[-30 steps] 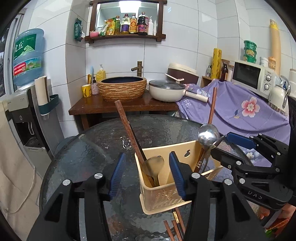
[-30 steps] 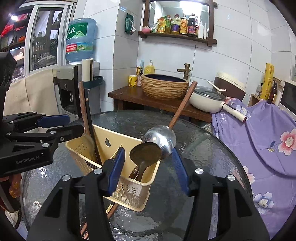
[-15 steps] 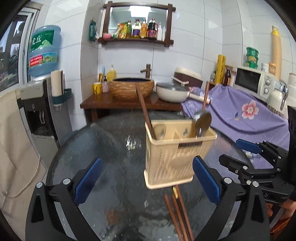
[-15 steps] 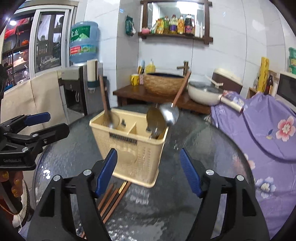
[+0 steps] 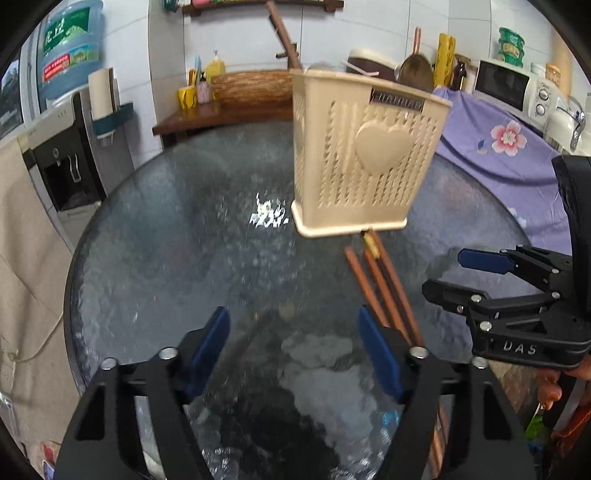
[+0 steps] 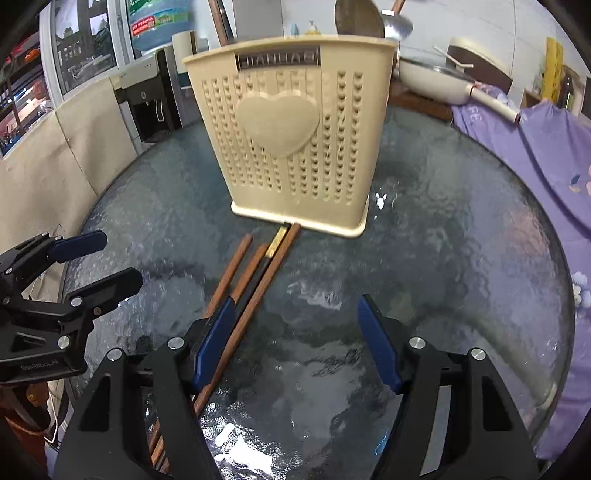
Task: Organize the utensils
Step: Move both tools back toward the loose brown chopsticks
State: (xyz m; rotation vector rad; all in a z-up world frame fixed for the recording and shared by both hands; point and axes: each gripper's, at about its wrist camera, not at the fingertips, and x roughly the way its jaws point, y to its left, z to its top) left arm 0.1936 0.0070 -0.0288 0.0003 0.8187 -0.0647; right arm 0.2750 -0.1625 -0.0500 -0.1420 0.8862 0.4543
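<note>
A beige utensil holder [image 5: 364, 153] [image 6: 291, 133] with a heart on its side stands upright on the round glass table [image 5: 184, 258] [image 6: 461, 240]. Spoons with wooden handles [image 6: 360, 18] stick out of its top. Several brown wooden chopsticks [image 5: 384, 291] [image 6: 247, 288] lie flat on the glass in front of the holder, one end under its base. My left gripper [image 5: 293, 350] is open and empty, low over the glass left of the chopsticks. My right gripper [image 6: 295, 343] is open and empty, its left finger over the chopsticks.
A wooden side table with a woven basin [image 5: 251, 86] and a pan [image 6: 432, 83] stands behind. A purple flowered cloth [image 5: 498, 147] covers the counter at right, with a microwave [image 5: 502, 83]. A water dispenser [image 5: 70, 122] stands at left.
Both grippers have let go of the spoons and holder, opened wide and pulled back and down toward the table. The holder now stands farther away with the chopsticks in front of it.
</note>
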